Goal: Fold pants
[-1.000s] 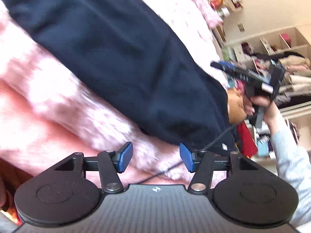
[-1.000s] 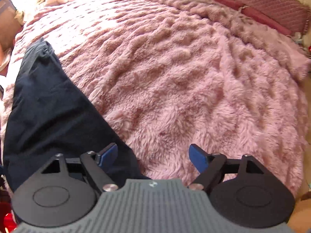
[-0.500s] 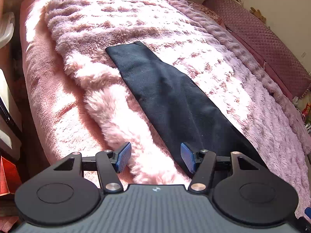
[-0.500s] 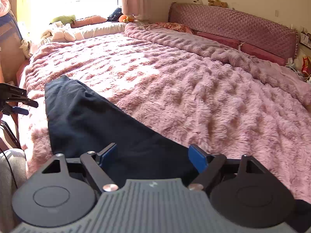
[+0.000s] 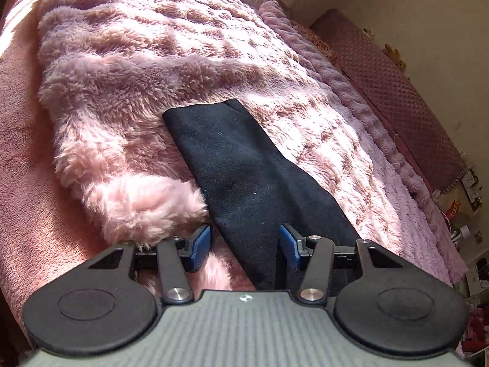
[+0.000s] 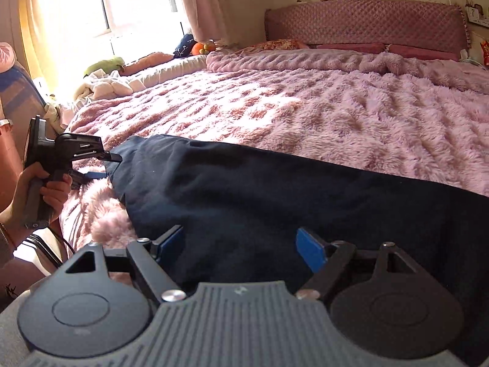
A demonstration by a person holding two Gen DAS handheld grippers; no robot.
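One dark navy pants strip flat on pink blanket; both claws apart, left narrowing.

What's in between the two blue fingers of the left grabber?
In the left wrist view, the edge of the dark navy pants and some fluffy pink blanket lie between the left gripper's fingers. Its jaws have just been closing but aren't pressing on the pants.

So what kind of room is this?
A bedroom, most likely. There's a big bed with a fluffy pink blanket, a padded headboard against the wall, and a curtained window.
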